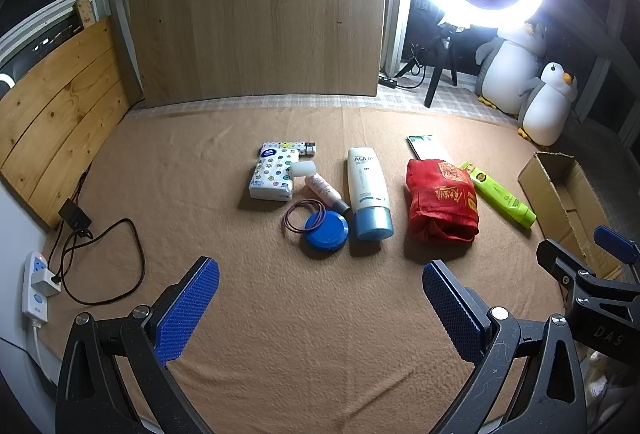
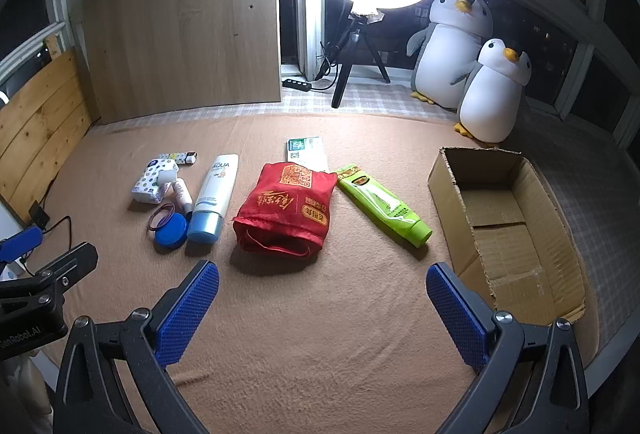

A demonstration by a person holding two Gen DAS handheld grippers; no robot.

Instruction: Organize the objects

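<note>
The left hand-held gripper (image 1: 320,308) and the right hand-held gripper (image 2: 322,308) sit nearest the lens, each with its blue pads spread wide and nothing between them, both angled down at the tan blanket (image 2: 320,334) short of the row of things. Taking the red cloth bag (image 2: 286,209) as the landmark: the cardboard box (image 2: 444,177), biggest of all and open-topped, lies well to its right past the right gripper's right-hand pad; it looks light, stiff-walled and empty, the likely place to put things, and its tall side wall would be the place to pinch. The bag itself lies straight ahead of the right gripper, between its pads in line of sight but well apart; it looks soft and floppy, so a pinch on the bunched hem at the near end should hold best. Just left of the bag lies the white tube with a blue cap (image 2: 214,193), probably smooth and slippery, best clasped across its flat body. Just right lies the green tube (image 2: 382,203), slanted, similar in feel. Behind the bag a white leaflet (image 2: 308,149) peeks out, thin and hard to lift. Farther left are the patterned tissue pack (image 1: 274,171), soft and light; the blue round lid (image 1: 326,230), rigid and low; the small pink bottle (image 1: 322,187); and the purple hair ties (image 1: 304,215), limp and thinnest of all.
</note>
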